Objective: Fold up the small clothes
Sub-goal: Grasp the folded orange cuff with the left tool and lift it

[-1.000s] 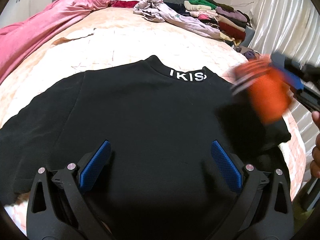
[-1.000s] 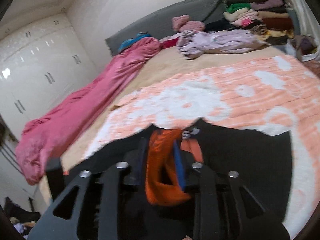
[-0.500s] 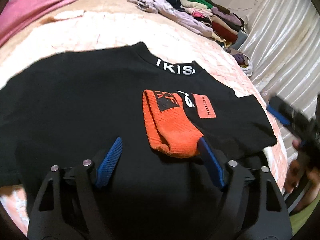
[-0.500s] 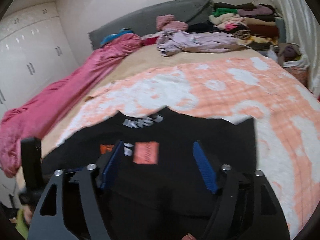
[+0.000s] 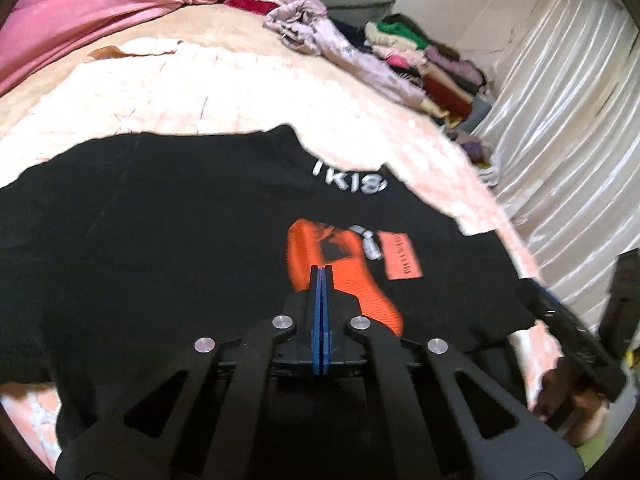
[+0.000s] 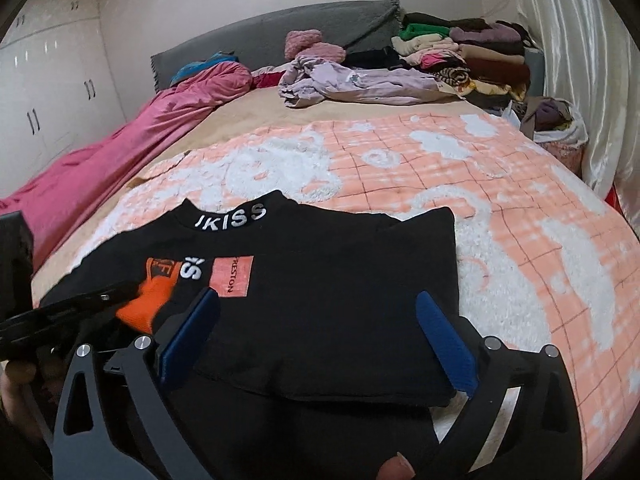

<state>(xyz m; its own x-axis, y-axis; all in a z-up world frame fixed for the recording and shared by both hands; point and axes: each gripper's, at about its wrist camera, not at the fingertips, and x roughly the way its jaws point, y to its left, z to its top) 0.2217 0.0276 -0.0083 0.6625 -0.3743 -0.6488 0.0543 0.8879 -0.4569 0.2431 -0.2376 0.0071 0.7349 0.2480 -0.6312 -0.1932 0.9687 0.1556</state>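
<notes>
We see a black shirt [image 6: 320, 300] lying flat on the bed [image 6: 460, 168], its collar (white lettering on the band) toward the headboard and one sleeve folded inward across the chest. An orange knitted cuff [image 5: 340, 272] rests on the shirt beside an orange label [image 5: 402, 260].

The left tongs [image 5: 320, 276] have just been closing; the blue pads now meet with no gap, over the orange cuff. We cannot tell whether any fabric is pinched between them.

The right tongs [image 6: 320, 320] have just been opening; the pads stand wide apart above the folded sleeve, nothing gripped.

At the far end of the bed we note a pink blanket [image 6: 132, 136] and a pile of clothes [image 6: 448, 60].
</notes>
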